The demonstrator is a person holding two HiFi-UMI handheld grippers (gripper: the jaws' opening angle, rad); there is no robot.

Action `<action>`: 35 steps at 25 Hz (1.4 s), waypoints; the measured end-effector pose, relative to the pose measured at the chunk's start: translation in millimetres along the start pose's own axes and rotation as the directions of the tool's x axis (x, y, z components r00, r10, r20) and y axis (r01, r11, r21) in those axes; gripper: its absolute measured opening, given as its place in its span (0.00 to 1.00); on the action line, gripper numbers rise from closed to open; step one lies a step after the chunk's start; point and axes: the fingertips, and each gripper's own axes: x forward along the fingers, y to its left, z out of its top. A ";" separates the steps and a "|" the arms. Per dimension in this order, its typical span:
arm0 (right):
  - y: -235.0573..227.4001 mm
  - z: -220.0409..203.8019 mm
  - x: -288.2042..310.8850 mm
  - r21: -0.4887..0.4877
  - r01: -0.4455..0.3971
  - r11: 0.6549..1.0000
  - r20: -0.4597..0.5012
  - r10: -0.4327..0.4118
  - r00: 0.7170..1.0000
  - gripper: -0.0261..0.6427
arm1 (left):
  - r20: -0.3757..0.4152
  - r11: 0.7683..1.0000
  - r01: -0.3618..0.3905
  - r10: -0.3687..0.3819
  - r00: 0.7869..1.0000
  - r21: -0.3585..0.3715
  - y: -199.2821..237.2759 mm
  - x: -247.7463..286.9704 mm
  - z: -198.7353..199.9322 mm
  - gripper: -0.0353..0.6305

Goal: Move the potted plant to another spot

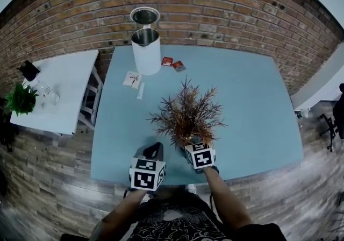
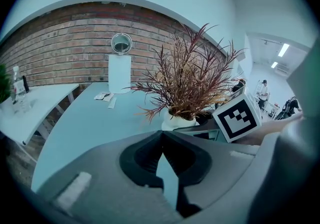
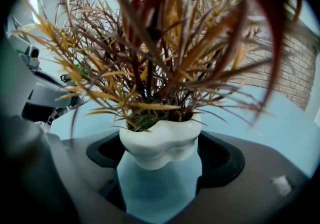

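The potted plant in my right claw has a plain white pot and rust-red, orange and straw-coloured leaves. Under both claws the table is pale blue. My cubes carry black-and-white square markers. Ahead of my left claw, a white bin stands before a red-brown brick wall.

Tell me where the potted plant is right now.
In the head view, the potted plant is at the front middle of the blue table, its white pot gripped in the right claw, the left claw on its left.
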 end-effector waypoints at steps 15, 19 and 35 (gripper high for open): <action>51.2 0.8 5.6 -0.013 -0.019 1.000 0.015 0.020 1.000 0.71 | 0.007 1.000 -0.004 0.004 1.000 0.001 22.8 -30.7 -16.9 0.05; 51.8 2.6 2.5 0.004 0.021 1.000 0.007 -0.021 1.000 0.71 | 0.010 1.000 0.000 0.000 1.000 0.003 28.2 -38.8 -19.6 0.05; 81.5 -7.1 -27.8 0.103 0.074 0.992 0.049 -0.080 0.996 0.62 | 0.007 0.997 0.064 -0.065 0.998 0.044 29.8 -55.4 -36.4 0.05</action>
